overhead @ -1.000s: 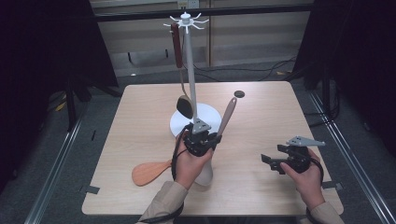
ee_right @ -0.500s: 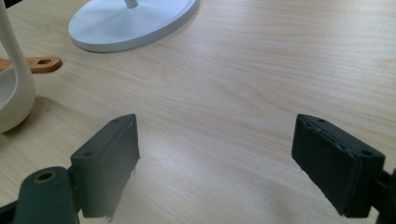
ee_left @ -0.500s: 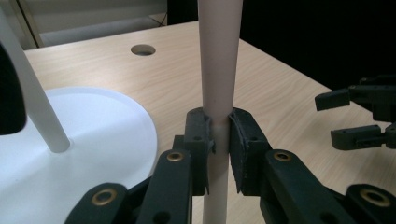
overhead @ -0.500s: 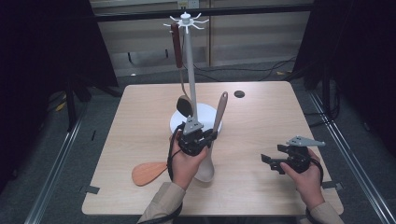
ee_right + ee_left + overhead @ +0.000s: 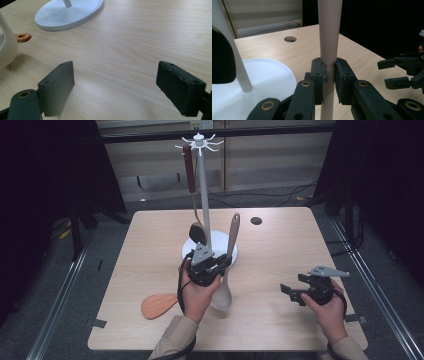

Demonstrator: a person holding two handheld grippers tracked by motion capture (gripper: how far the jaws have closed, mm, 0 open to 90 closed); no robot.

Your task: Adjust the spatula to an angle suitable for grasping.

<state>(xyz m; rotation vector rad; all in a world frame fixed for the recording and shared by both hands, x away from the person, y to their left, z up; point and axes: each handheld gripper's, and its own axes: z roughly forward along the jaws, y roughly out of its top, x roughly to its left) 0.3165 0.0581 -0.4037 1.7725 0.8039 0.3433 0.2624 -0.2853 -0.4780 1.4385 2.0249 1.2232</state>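
Here the pale spoon (image 5: 228, 270) is held upright, clamped mid-handle by the left gripper (image 5: 216, 266), just beside the white rack (image 5: 202, 195), while the right gripper (image 5: 292, 292) is kept spread, unladen.

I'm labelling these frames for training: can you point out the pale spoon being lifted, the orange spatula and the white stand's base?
pale spoon (image 5: 232, 237), high view, on its handle above the left gripper (image 5: 212, 265).
orange spatula (image 5: 156, 306), high view, on its flat blade.
white stand's base (image 5: 72, 12), right gripper view, on the disc's top surface.
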